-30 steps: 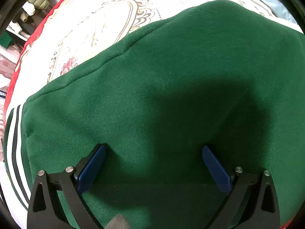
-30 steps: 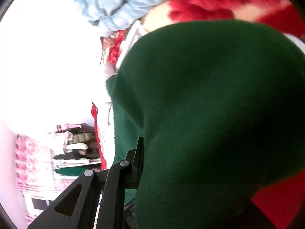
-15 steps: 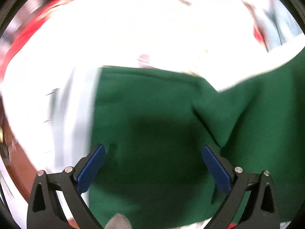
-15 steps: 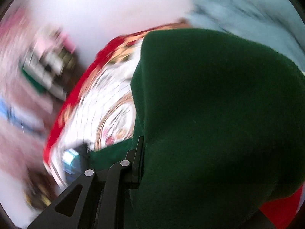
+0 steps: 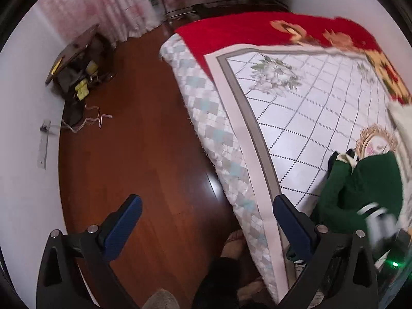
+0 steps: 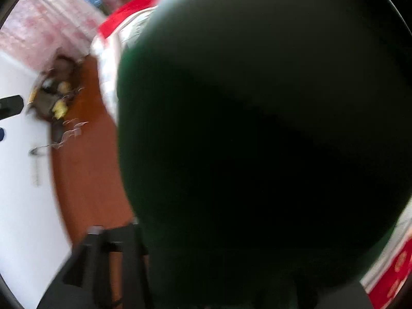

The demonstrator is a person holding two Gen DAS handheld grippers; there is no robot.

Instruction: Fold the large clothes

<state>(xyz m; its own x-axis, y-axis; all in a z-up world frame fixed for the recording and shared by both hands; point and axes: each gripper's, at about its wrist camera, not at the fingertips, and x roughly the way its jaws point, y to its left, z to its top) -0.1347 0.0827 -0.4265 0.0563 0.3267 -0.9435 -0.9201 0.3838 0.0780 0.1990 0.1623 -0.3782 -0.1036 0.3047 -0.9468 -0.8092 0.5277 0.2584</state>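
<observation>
The dark green garment (image 5: pixel 360 190) with white striped trim hangs bunched at the right edge of the left wrist view, over the bed's near corner. My left gripper (image 5: pixel 206 221) is open and empty, off the bed and above the wooden floor. In the right wrist view the green garment (image 6: pixel 257 141) drapes over the lens and fills most of the frame, hiding the right gripper's fingertips; only its left finger base (image 6: pixel 103 257) shows. The cloth hangs from the right gripper.
The bed (image 5: pixel 309 97) has a white patterned sheet over a red floral blanket (image 5: pixel 257 31) and a checked mattress side (image 5: pixel 219 134). Wooden floor (image 5: pixel 128 154) lies left of it. A dark low table with clutter (image 5: pixel 77 69) stands by the white wall. A person's foot (image 5: pixel 231 247) is below.
My left gripper has let go of the green garment and swung off the bed to over the floor. The right gripper has lifted the garment, which now covers its view.
</observation>
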